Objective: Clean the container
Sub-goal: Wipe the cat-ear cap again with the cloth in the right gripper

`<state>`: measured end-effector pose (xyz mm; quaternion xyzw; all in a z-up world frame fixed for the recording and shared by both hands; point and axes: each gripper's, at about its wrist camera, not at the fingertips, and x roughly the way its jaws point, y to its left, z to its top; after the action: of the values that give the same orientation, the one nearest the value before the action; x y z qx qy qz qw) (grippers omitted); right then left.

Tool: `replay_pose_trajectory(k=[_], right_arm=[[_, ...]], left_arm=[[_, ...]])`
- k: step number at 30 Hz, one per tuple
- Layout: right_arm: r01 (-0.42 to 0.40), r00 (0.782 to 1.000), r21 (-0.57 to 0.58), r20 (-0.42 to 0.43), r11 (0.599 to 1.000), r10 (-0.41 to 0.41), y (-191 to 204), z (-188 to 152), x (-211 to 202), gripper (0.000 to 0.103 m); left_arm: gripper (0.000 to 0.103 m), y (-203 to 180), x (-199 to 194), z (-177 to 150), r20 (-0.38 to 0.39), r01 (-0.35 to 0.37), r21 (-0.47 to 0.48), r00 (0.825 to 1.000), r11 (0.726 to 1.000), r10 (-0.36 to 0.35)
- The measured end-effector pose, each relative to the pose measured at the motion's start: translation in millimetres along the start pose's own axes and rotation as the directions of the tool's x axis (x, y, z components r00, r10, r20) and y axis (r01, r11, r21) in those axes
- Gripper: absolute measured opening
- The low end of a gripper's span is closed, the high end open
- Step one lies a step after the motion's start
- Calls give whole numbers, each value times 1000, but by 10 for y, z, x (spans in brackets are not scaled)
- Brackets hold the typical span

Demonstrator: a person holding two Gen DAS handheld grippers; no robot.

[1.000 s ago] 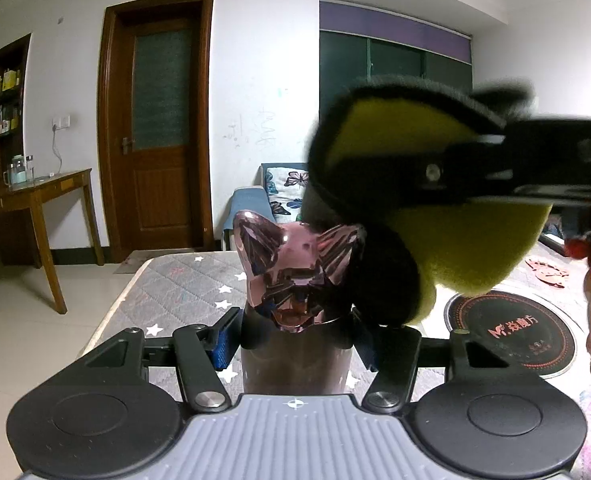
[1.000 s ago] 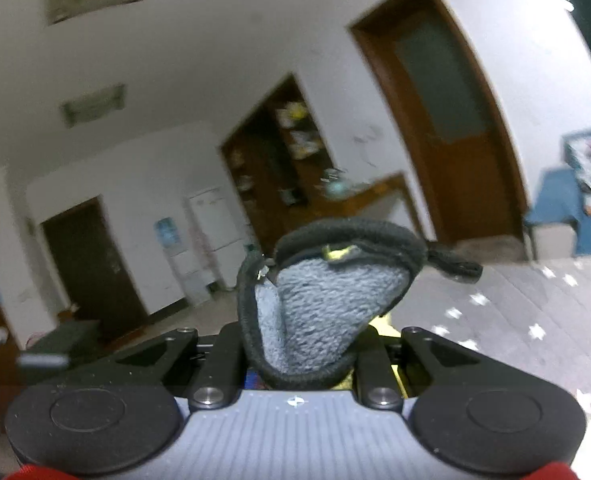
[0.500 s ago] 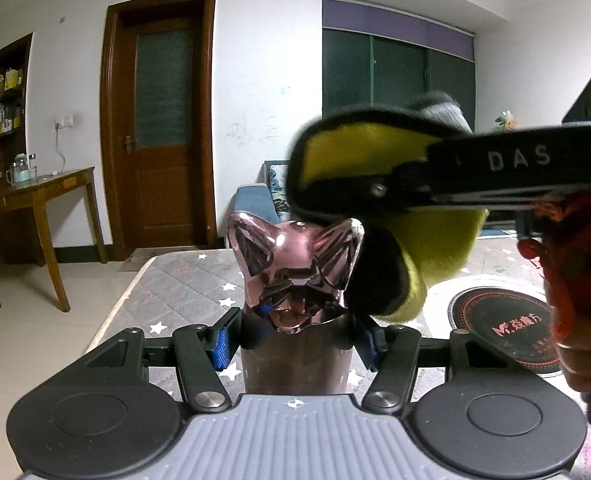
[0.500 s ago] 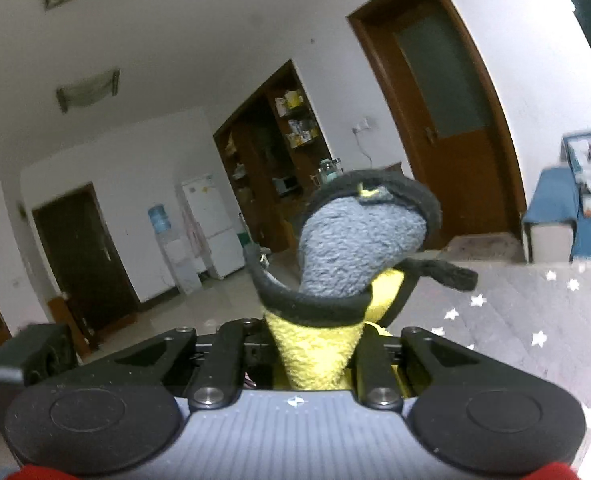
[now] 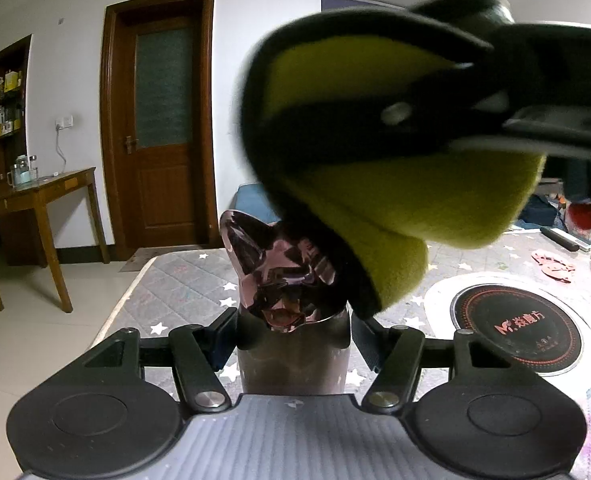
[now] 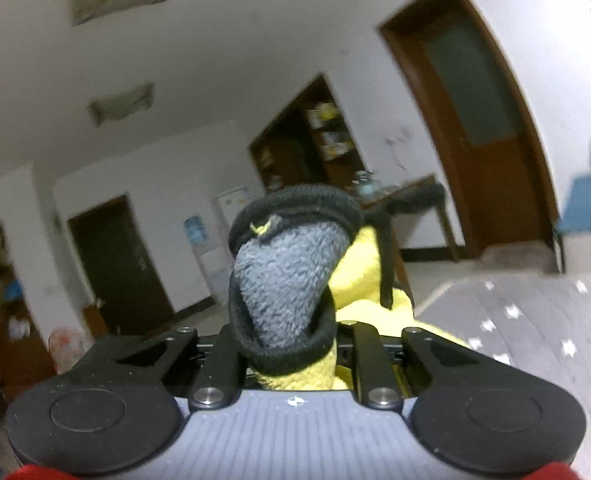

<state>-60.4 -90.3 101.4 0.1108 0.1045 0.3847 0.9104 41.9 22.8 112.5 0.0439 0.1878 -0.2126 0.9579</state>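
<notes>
Your left gripper [image 5: 293, 344] clamps the container [image 5: 291, 344] upright, long axis vertical, its pink cat-face lid [image 5: 281, 268] facing away. Your right gripper [image 6: 291, 344] pinches the yellow-grey cloth [image 6: 287, 280]. Since half a second ago the cloth [image 5: 379, 184] has swung closer and lower, now touching the lid's right ear. That ear is hidden; the cloth is motion-blurred. Starred mat [image 5: 183, 280] below.
</notes>
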Motion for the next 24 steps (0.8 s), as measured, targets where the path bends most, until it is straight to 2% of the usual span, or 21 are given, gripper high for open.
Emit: replay_pose_trajectory(k=[5, 8, 12, 17, 24], right_arm=[[15, 999, -132, -37, 991, -20, 240, -88, 119, 16], [-3, 999, -181, -43, 984, -5, 341, -146, 40, 16], [32, 998, -250, -36, 968, -43, 465, -182, -56, 16], [137, 990, -167, 2, 976, -138, 386, -174, -293, 16], [166, 985, 60, 31, 984, -168, -71, -221, -366, 16]], left_arm=[[65, 62, 46, 13, 0, 5, -23, 1000, 1000, -5], [64, 73, 121, 36, -2, 12, -21, 1000, 1000, -12], [62, 76, 209, 52, -3, 27, -16, 1000, 1000, -27], [62, 95, 289, 44, -2, 22, -13, 1000, 1000, -22], [62, 220, 403, 79, -8, 19, -19, 1000, 1000, -19]])
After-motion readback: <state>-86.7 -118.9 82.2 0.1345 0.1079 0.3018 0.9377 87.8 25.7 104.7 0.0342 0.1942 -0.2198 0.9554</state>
